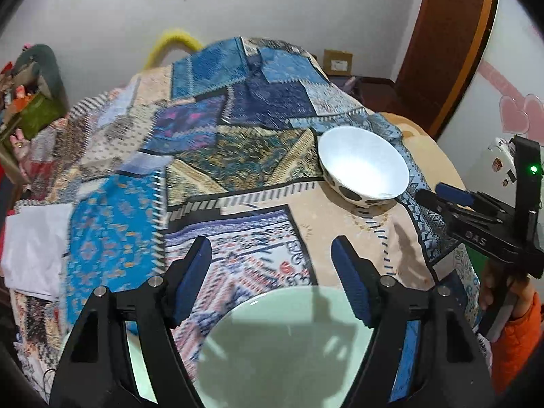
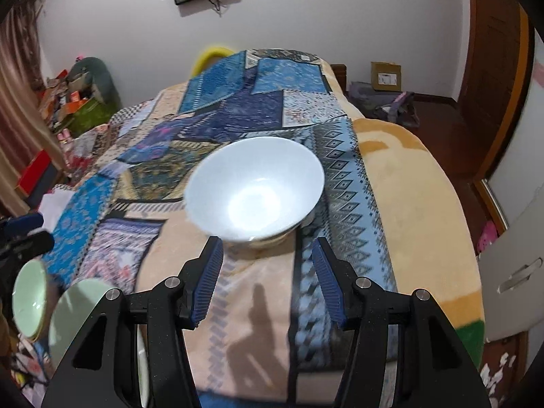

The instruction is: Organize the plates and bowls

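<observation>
White glazed bowl (image 2: 255, 187), dark spots on its outer wall, standing upright at the centre of the right wrist view and at right of centre in the left wrist view, on a patchwork cloth (image 1: 204, 156) spread over a bed. Right gripper (image 2: 267, 278): blue-padded jaws spread wide, holding nothing, tips just short of the bowl's near rim. Green plate (image 1: 282, 346): pale, glossy, bottom centre of the left wrist view, lying flat under the left gripper (image 1: 270, 282), whose jaws are likewise apart and empty. A further green dish (image 2: 30, 302) shows at the lower left edge of the right wrist view, tilted; whether it is bowl or plate cannot be told. Step in hand, by judgement: approach to the white bowl for pick-up. The next move calls for one finger inside the rim and one outside, then a firm closing, since the glaze looks slippery and the soft bedding may let the bowl tip.
</observation>
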The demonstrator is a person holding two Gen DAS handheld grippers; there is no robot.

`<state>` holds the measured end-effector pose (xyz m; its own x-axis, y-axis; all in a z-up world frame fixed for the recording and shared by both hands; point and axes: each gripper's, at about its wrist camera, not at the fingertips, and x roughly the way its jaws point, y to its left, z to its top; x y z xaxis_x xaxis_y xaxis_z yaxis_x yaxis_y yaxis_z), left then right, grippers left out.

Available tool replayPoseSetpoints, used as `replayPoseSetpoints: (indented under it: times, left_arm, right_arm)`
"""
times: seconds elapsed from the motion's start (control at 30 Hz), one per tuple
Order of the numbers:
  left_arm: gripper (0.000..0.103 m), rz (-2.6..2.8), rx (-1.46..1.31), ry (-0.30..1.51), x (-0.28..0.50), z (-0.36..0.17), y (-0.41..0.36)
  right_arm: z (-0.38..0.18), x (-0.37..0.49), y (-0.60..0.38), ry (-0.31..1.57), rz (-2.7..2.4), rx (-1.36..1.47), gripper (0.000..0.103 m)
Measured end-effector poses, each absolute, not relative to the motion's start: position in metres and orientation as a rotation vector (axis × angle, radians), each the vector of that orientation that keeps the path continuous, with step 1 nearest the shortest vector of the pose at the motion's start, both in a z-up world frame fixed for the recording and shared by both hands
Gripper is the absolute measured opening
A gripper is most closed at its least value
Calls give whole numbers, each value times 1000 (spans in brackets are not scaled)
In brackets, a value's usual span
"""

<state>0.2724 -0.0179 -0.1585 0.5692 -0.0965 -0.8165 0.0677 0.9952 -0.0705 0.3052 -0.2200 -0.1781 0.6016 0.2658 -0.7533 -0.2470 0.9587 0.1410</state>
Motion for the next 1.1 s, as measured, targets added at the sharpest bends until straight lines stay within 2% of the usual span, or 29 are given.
replayPoseSetpoints:
  times: [0.13, 0.37, 0.5, 0.9, 1.1]
  left_arm:
    - [73, -109, -48, 988, 292, -176, -22]
    - [73, -118, -38, 1001, 307, -187, -24]
    - [73, -123, -21, 997, 309, -189, -25]
    - [72, -133, -78, 1024, 316, -203, -26]
    - [59, -156, -82, 1088, 325, -220, -38]
  right_arm:
    - [-193, 331, -223, 900, 282, 57, 51]
    - [-210, 366, -227, 944, 272, 56, 28]
    - [-220, 378, -226, 975, 284, 51, 20]
    - [-221, 344, -195, 976, 461, -53, 18]
    - [-223, 331, -190, 996, 510, -30, 18]
